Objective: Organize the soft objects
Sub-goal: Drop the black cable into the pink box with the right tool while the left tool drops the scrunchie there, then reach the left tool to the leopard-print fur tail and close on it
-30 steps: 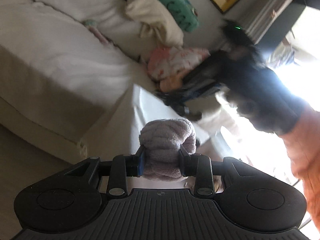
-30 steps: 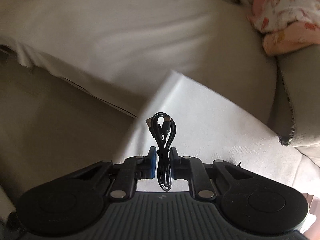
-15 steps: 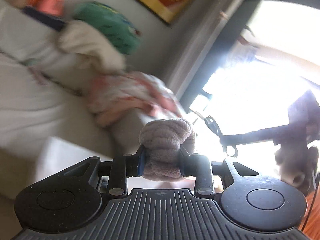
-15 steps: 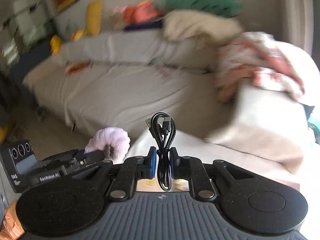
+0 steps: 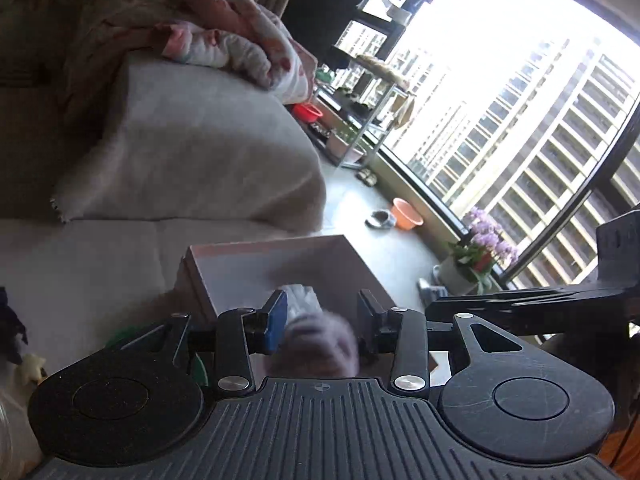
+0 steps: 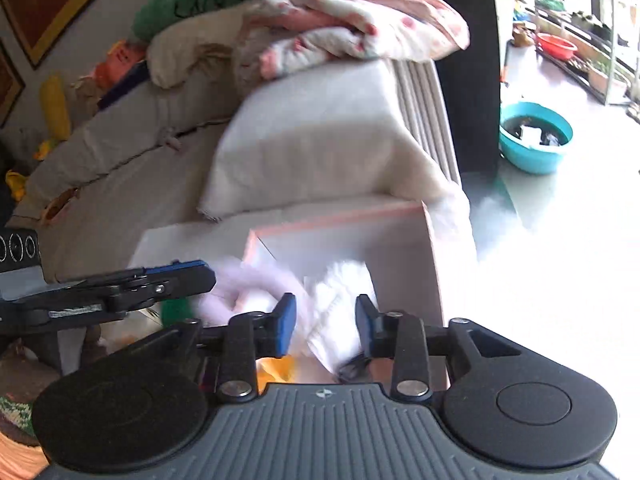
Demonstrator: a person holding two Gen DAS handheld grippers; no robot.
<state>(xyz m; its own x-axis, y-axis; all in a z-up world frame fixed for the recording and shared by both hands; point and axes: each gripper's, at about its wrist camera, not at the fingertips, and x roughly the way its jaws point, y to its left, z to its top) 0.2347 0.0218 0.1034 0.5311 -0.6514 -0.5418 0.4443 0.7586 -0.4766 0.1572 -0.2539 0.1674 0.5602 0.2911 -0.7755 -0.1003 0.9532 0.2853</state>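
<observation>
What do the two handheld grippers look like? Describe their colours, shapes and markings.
The left gripper and right gripper match: a grey ribbed body with a small round emblem, two black round discs at the sides, black linkage bars with silver screws, and black fingers, one faced with a blue pad. An orange sleeve shows.

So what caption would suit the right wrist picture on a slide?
Open right gripper above a pink cardboard box holding white fluffy cloth, its jaws just opened.
</observation>
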